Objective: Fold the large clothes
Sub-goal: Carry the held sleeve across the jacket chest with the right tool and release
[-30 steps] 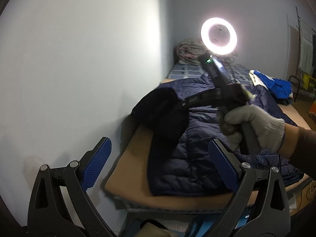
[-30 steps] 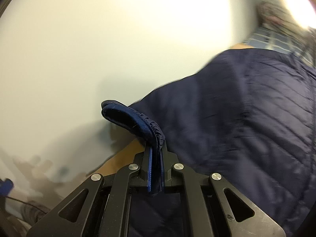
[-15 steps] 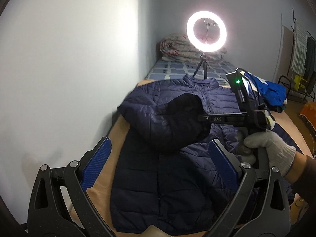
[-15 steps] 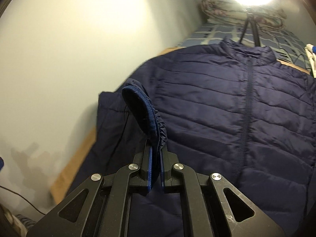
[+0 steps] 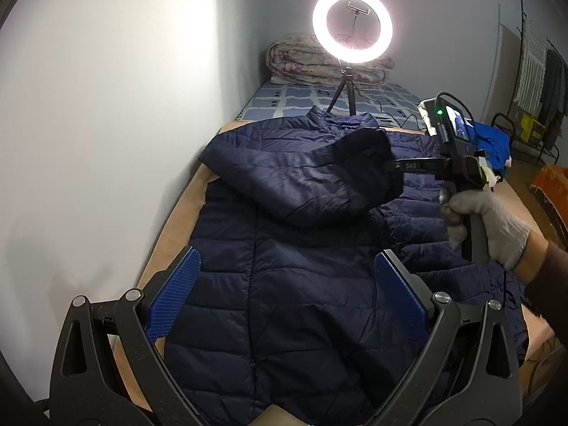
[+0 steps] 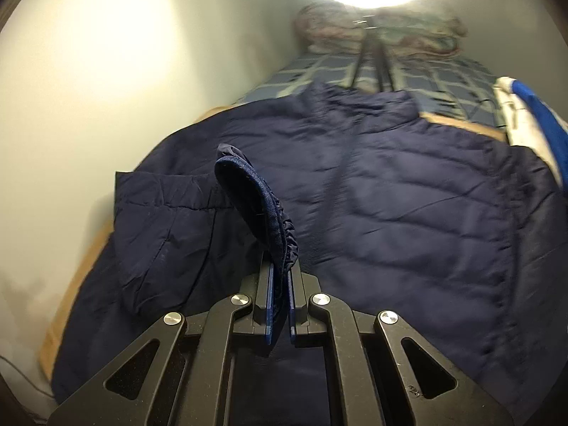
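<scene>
On right gripper (image 6: 278, 284) arm, small markings unreadable; sleeve cuff (image 6: 259, 209) clamped.

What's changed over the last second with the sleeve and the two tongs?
The right tongs carried the sleeve cuff away from the wall, across the navy jacket toward its zip, so the sleeve now lies folded over the chest. The left tongs swung from the bed's edge to over the jacket's lower half. Unchanged: right tongs clamped on the cuff, left tongs open and empty, ring light in place.
</scene>
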{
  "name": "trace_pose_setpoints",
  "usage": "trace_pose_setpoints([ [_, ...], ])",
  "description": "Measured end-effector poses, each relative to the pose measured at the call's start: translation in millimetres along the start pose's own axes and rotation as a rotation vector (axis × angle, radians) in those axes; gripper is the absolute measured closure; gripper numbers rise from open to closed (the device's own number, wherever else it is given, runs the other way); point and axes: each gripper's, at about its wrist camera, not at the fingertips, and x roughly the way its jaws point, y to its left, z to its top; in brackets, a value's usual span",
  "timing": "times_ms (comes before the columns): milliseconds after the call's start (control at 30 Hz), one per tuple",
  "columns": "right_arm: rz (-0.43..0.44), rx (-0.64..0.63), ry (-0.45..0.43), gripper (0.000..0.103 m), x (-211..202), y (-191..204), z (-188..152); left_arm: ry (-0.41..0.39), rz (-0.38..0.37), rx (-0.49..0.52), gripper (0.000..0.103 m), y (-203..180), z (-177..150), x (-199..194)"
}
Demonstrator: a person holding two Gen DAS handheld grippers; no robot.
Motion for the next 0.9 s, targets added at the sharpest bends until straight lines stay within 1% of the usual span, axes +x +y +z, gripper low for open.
trace_pose_setpoints([
  [200, -0.112, 0.084, -0.047, 0.098, -14.7, -69.4, 7.7, 0.003, -0.012, -0.001, 0.003, -15.0, 9.8, 10.3],
  [233, -0.143, 0.099, -0.050, 0.098, -16.0, -82.5, 8.3, 0.004, -0.014, 0.000, 0.003, -16.2, 11.2, 11.8],
  [333, -0.193, 0.128, -0.041, 0.098, -13.3, -111.4, 7.3, 0.002, -0.013, 0.014, 0.003, -23.1, 12.9, 15.1],
  [400, -0.222, 0.134, -0.035, 0.098, -10.3, -122.8, 6.5, 0.004, -0.017, 0.023, 0.003, -26.8, 13.1, 15.9],
  [467, -0.240, 0.134, -0.027, 0.098, -4.7, -129.9, 8.1, 0.006, -0.018, 0.031, 0.003, -30.0, 14.1, 17.6],
  [567, -0.255, 0.130, -0.011, 0.098, 5.1, -130.7, 11.8, 0.007, -0.014, 0.036, 0.003, -34.0, 14.4, 16.9],
  [700, -0.259, 0.136, 0.014, 0.098, 21.6, -132.5, 16.3, 0.006, -0.009, 0.033, 0.003, -32.4, 13.1, 16.9],
  [900, -0.293, 0.127, 0.071, 0.098, 46.2, -132.0, 16.3, 0.021, -0.007, 0.020, 0.003, -31.5, 11.7, 20.9],
])
